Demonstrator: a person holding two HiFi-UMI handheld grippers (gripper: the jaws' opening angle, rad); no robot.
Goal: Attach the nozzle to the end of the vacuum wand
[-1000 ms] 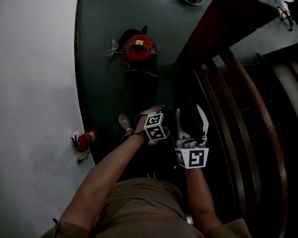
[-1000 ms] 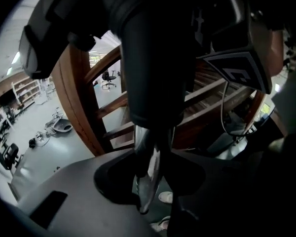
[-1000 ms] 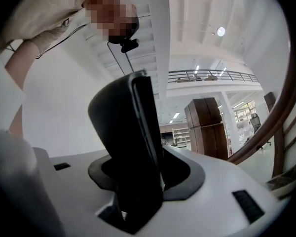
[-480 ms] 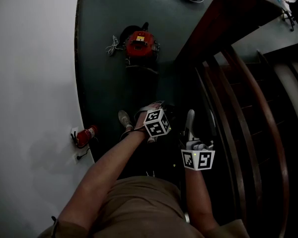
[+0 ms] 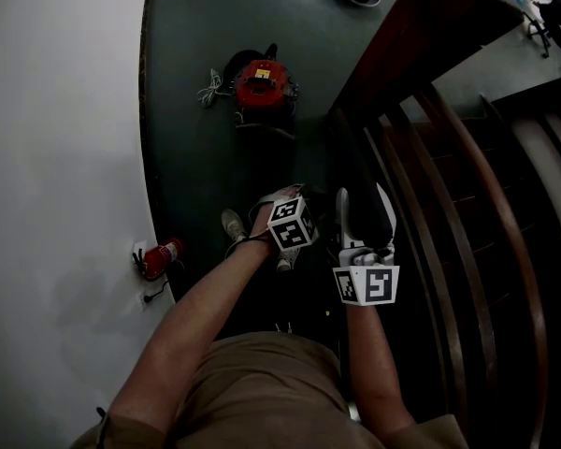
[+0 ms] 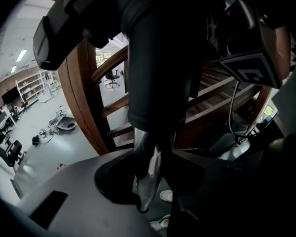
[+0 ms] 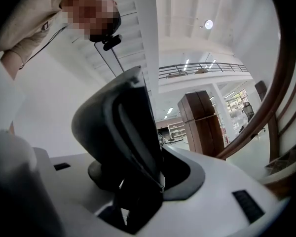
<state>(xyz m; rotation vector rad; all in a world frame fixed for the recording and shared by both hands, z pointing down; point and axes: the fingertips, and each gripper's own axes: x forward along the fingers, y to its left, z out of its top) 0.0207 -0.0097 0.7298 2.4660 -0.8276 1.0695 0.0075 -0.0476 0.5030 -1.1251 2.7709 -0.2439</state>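
Note:
My right gripper (image 5: 363, 217) points away from me, and its white fingers (image 5: 341, 221) are shut on the dark nozzle (image 5: 356, 181). In the right gripper view the nozzle (image 7: 119, 127) stands wedged between the jaws of that gripper (image 7: 138, 184). Just to its left, my left gripper (image 5: 294, 204) angles downward. In the left gripper view the shiny metal wand (image 6: 149, 172) is pinched in my left gripper (image 6: 144, 197), whose jaws have just closed a little tighter. The wand's upper end runs into the nozzle's black neck (image 6: 160, 68). Whether it is fully seated is hidden.
A red vacuum canister (image 5: 260, 86) with a coiled cord sits on the dark floor ahead. A small red extinguisher (image 5: 159, 258) stands by the white wall (image 5: 56, 157) at the left. A wooden stair railing (image 5: 467, 204) runs close along the right. My shoe (image 5: 232, 225) is below the left gripper.
Half a second ago the right gripper sat lower with the nozzle turned edge-on. It has since come back up and rolled, so the nozzle shows broad again. The left gripper has barely shifted.

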